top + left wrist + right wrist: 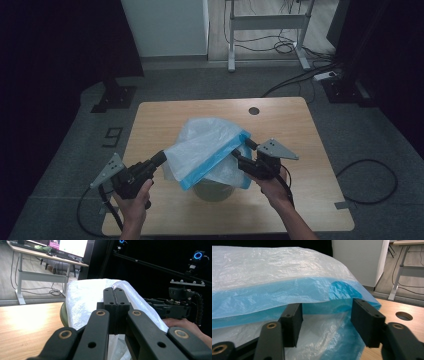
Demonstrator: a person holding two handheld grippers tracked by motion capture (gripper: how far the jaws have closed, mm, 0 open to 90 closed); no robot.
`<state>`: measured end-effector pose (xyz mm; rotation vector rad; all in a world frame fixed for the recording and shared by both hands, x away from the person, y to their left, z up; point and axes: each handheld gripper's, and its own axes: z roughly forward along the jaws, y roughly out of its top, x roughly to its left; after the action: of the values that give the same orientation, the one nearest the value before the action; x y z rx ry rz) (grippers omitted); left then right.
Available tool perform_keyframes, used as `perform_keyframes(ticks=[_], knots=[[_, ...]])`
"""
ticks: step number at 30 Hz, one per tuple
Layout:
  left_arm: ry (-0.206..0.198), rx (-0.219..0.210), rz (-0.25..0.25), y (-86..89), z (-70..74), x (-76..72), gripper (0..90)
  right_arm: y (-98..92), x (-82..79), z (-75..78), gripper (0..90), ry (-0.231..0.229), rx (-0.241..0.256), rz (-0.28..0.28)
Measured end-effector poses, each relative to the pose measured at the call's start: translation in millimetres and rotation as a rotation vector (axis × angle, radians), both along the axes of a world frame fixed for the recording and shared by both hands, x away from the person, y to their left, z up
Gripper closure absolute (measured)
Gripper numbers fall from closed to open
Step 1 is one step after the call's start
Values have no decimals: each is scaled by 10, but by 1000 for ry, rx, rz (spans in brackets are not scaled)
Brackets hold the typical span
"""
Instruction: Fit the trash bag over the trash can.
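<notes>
High view: a translucent white plastic bag (207, 142) with a blue edge band drapes frame centre; the left gripper (161, 158) pinches it, the right gripper (243, 151) gapes wide.

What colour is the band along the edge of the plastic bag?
Blue; the rest of the plastic bag is translucent white. The right gripper view shows it best.

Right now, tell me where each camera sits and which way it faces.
High view: above the table, looking forward and down on the plastic bag; forearms and both grippers show.
Left gripper view: rides the left gripper, jaws shut on the bag, facing the right gripper.
Right gripper view: rides the right gripper, jaws open at the blue hem.
All share the bag.
</notes>
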<state>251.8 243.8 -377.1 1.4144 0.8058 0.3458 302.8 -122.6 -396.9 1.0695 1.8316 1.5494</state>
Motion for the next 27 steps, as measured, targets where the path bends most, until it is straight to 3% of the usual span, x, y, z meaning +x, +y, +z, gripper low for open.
perform_keyframes(ticks=[8, 16, 17, 18, 23, 27], knots=[[0, -6, -10, 0, 0, 8, 900, 47, 53, 30, 404, 15, -36, 6], [-3, -12, -15, -6, -3, 9, 900, 72, 90, 32, 729, 11, -68, 8], [-3, -12, -15, -6, -3, 9, 900, 72, 90, 32, 729, 11, -68, 8], [-4, -12, -15, -3, 1, 7, 900, 75, 98, 27, 824, 12, -73, 15], [-7, -16, -21, 9, 22, -4, 899, 53, 85, 38, 891, -4, -67, 19], [-14, 8, -32, -15, 108, -25, 718, -2, 37, 85, 875, -34, -58, 16]])
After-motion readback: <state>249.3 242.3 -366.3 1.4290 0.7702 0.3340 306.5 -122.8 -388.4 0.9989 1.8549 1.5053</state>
